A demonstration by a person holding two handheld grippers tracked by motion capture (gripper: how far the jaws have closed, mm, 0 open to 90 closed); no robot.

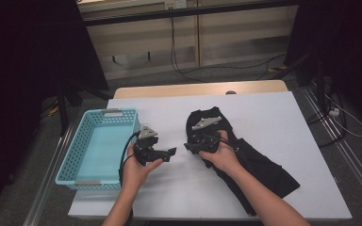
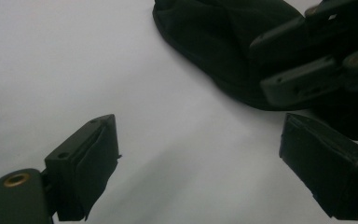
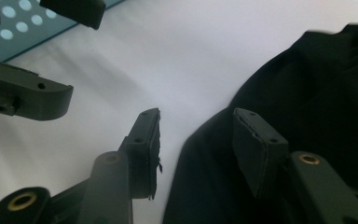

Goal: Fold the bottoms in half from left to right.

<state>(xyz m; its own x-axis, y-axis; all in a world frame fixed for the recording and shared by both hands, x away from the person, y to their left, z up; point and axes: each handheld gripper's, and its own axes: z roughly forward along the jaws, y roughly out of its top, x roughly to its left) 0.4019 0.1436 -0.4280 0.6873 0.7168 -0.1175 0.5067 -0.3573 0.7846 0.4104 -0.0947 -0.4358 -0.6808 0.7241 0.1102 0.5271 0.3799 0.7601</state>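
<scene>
While the black garment (image 1: 245, 155) is lying crumpled on the right half of the white table (image 1: 283, 117), the right gripper (image 1: 192, 147) is hovering at its left edge, jaws parted, nothing pinched. The left gripper (image 1: 170, 153) is waiting wide open just right of the blue basket (image 1: 78, 141). I'd be grabbing just one fabric layer near the edge, not the bunched middle.

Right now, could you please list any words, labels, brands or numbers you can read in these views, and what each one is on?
None can be read: the black garment, the blue basket, the table and both tongs carry no visible writing.
The small plates on the basket's rim are too small to tell.
</scene>
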